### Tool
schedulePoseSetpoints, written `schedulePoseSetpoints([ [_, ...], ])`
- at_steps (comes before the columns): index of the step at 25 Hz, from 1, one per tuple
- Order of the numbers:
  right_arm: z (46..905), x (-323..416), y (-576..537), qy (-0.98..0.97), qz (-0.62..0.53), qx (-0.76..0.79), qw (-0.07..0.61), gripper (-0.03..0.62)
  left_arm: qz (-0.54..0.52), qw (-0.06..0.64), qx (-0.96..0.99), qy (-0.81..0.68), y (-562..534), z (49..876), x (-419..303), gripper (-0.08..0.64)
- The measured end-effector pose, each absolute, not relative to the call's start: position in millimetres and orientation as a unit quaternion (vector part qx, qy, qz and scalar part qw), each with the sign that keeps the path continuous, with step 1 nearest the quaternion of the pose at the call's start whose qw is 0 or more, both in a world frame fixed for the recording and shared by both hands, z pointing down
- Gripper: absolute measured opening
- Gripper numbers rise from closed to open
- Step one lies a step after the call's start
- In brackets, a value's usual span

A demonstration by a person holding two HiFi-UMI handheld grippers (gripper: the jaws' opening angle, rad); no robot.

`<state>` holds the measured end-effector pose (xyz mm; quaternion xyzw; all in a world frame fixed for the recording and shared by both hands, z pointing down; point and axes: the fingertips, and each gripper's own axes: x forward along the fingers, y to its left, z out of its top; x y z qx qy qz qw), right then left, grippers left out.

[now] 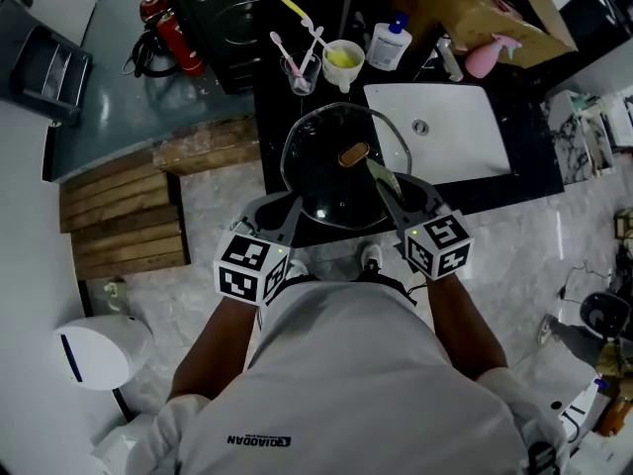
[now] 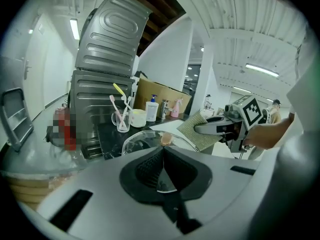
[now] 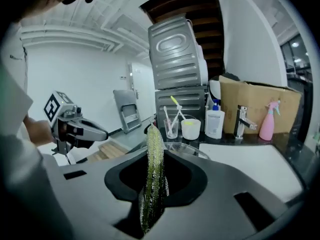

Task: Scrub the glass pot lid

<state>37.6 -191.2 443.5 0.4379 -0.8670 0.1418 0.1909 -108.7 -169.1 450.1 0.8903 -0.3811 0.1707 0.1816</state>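
Observation:
The glass pot lid (image 1: 326, 171) with a brown knob (image 1: 353, 153) is held over the black counter (image 1: 272, 117), left of the sink. My left gripper (image 1: 295, 204) is shut on the lid's near rim; in the left gripper view the rim (image 2: 145, 138) runs in between the closed jaws (image 2: 162, 156). A green scouring pad (image 1: 382, 176) is clamped in my right gripper (image 1: 388, 194), just right of the knob. In the right gripper view the pad (image 3: 154, 169) stands edge-on between the jaws, and the lid (image 3: 186, 149) lies beyond it.
A white sink (image 1: 445, 132) is at the right with a faucet (image 1: 447, 57) behind it. A glass of toothbrushes (image 1: 302, 67), a white cup (image 1: 343, 62), a soap bottle (image 1: 389, 43) and a pink spray bottle (image 1: 490, 55) line the back. Wooden pallets (image 1: 129, 211) lie on the floor left.

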Motion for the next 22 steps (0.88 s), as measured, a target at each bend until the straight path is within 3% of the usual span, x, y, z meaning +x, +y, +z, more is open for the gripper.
schedulePoseSetpoints([
  [13,443,48,-224,-0.886,0.086,0.393,0.228,0.081,0.177,0.188,0.870,-0.419,-172,449,-85,0.016],
  [22,462,29,-262,-0.858,-0.024,0.373,0.351,0.081,0.180,0.189,0.872,-0.415,-174,449,-83,0.016],
])
